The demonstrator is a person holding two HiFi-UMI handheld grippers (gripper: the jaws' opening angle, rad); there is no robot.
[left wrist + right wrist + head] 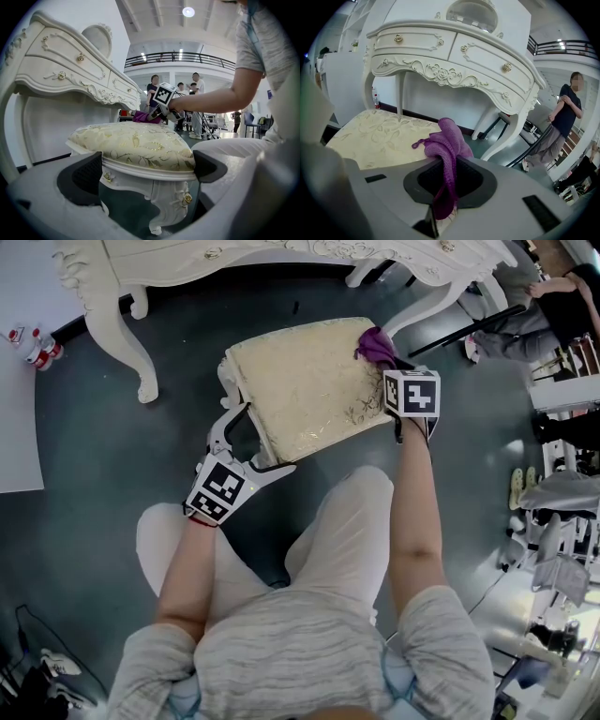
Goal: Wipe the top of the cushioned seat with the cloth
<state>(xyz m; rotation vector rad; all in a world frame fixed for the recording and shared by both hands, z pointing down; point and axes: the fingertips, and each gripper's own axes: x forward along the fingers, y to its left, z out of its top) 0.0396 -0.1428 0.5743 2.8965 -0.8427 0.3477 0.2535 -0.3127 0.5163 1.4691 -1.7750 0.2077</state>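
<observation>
Now, seat: cream floral cushioned seat (309, 381), long axis left-right, on dark floor (94, 474).
Right gripper (447, 180): jaws clamp purple knitted cloth (446, 138), seat's far-right corner.
Left gripper (147, 166): jaws clasp seat's near-left corner.

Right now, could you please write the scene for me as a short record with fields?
Seat: cream floral-patterned cushioned seat on a white carved stool
Cloth: purple knitted cloth, at the seat's far right corner
Right gripper: shut on the cloth
Left gripper: jaws astride the seat's near left corner, pads seemingly against its rim
Background: white carved dressing table beyond the seat
</observation>
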